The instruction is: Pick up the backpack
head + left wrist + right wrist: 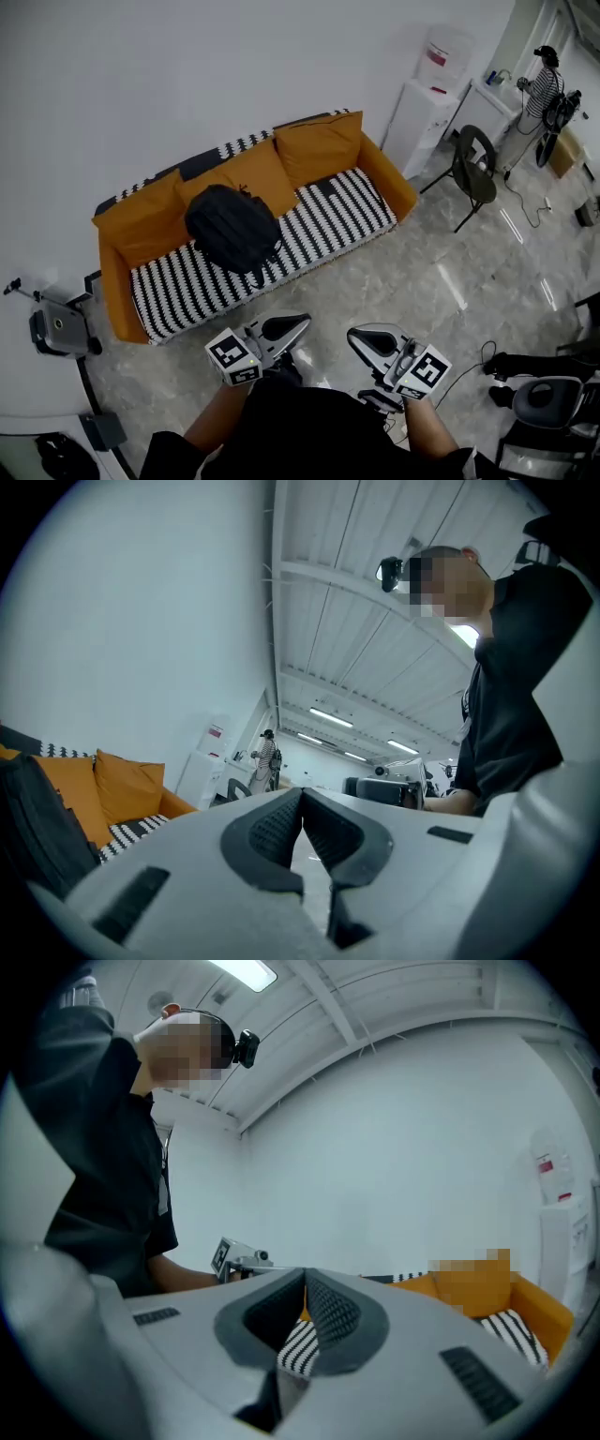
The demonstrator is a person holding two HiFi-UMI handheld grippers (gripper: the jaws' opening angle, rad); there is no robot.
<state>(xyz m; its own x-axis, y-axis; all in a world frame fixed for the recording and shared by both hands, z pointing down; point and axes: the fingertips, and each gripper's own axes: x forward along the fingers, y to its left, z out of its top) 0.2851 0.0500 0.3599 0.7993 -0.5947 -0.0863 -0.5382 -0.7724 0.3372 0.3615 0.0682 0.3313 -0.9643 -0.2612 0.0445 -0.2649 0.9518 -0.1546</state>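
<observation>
The backpack (pixel 232 228) is black and sits on the seat of the sofa (pixel 111 281). It is a little left of the sofa's middle, leaning back against the orange cushions (pixel 258 173), with its base on the black-and-white striped cover (pixel 328 217). Nothing is touching it.

Both claws hover over the marble floor (pixel 422 272) in front of the sofa, well apart from the backpack, each held in one of the person's hands. The left claw (pixel 305 322) is opposite the sofa's middle, and its marker cube (pixel 232 356) faces up. In the left gripper view the left claw (pixel 302 794) has its ribbed pads together at the tips with nothing between them. An orange cushion (pixel 127 785) shows off to the side.

The right claw (pixel 352 337) is just beside the left one, opposite the sofa's right end. In the right gripper view the right claw (pixel 306 1274) is also closed tip to tip and empty. The striped cover (pixel 298 1346) shows only as background through the gap below the tips.

Past the sofa's right arm, a white water dispenser (pixel 417 122) stands against the wall. Farther out on that side there is a dark chair (pixel 473 169), and another person (pixel 542 89) stands in the corner.
</observation>
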